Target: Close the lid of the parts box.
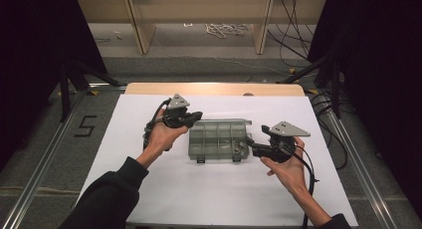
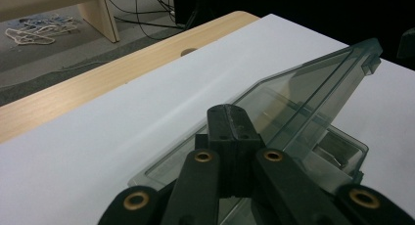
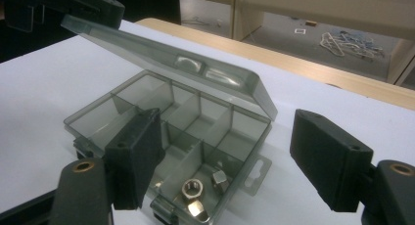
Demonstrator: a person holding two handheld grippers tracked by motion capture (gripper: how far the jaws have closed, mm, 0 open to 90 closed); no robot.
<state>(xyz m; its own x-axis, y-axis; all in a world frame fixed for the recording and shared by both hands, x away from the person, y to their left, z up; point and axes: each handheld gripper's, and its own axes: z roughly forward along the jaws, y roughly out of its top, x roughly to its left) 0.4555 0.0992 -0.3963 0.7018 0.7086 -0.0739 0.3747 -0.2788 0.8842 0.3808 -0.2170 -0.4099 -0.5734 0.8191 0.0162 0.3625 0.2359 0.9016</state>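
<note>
A smoky clear plastic compartment box [image 1: 219, 142] lies at the middle of the white sheet [image 1: 199, 194]. Its hinged lid [image 3: 161, 54] stands half raised over the dividers. Several metal nuts [image 3: 195, 193] sit in one end compartment. My left gripper [image 1: 196, 115] is shut, and its joined tips [image 2: 230, 120] rest against the lid [image 2: 303, 93] at its far left corner. My right gripper [image 3: 230, 156] is open at the box's right end. Its jaws stand wide on either side of the nut compartment, and the pads [image 3: 333, 156] do not press on the box.
The wooden table edge [image 1: 214, 88] runs along the far side of the sheet. Beyond it are wooden shelf legs [image 1: 139, 30], a coil of rope [image 1: 224, 29] and cables [image 1: 293, 45] on the floor. Dark stands flank the table.
</note>
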